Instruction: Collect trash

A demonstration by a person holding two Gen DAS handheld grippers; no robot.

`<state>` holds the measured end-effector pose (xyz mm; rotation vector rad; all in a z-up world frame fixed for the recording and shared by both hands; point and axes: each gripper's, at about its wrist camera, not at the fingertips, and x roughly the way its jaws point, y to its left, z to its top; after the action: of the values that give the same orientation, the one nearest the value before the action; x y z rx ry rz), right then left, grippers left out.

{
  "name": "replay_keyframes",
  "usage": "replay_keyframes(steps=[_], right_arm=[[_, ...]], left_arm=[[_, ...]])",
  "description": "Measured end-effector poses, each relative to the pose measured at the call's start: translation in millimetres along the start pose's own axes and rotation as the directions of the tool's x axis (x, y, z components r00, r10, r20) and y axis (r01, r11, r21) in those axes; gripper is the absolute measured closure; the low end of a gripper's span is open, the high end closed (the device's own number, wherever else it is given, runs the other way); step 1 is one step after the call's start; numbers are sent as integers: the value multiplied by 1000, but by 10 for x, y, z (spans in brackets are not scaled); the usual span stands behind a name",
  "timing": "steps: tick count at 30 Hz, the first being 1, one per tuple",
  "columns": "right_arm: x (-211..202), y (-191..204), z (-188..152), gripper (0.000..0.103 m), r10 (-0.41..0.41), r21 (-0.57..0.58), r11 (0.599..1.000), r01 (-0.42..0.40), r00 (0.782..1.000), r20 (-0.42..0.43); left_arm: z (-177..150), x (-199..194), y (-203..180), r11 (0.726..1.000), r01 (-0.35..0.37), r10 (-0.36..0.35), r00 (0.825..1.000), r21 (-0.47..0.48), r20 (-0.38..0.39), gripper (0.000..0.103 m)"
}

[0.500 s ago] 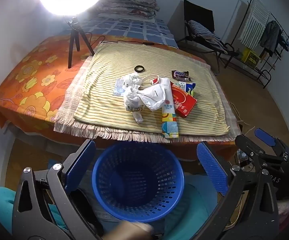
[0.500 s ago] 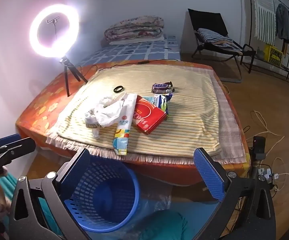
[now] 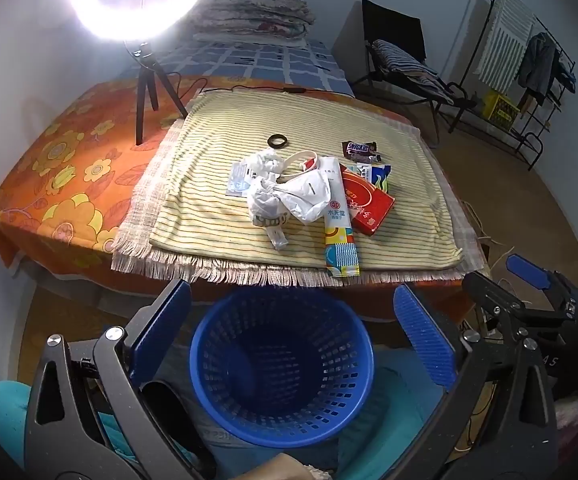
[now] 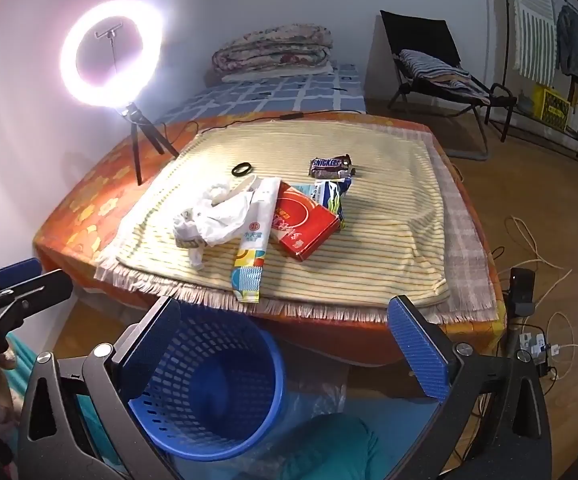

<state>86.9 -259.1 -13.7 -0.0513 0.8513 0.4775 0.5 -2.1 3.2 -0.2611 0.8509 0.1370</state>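
Both grippers, left [image 3: 289, 320] and right [image 4: 285, 332], gape empty; beyond the basket [image 3: 249, 312], the long packet [image 3: 339, 220] points lengthwise toward it, roughly equidistant from each.

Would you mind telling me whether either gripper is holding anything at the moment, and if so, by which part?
Nothing is held. The left gripper and right gripper both stand open over the blue basket, and the trash pile lies untouched on the table.
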Motion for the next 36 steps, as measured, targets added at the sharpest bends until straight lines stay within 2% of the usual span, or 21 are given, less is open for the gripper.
replay_keyframes(steps=[36], right_arm=[[59,47,-10,1,62,-5,998,-62,998,-30]], left_arm=[[5,-42,-47,1000,-4,4,1000,5,5,0]])
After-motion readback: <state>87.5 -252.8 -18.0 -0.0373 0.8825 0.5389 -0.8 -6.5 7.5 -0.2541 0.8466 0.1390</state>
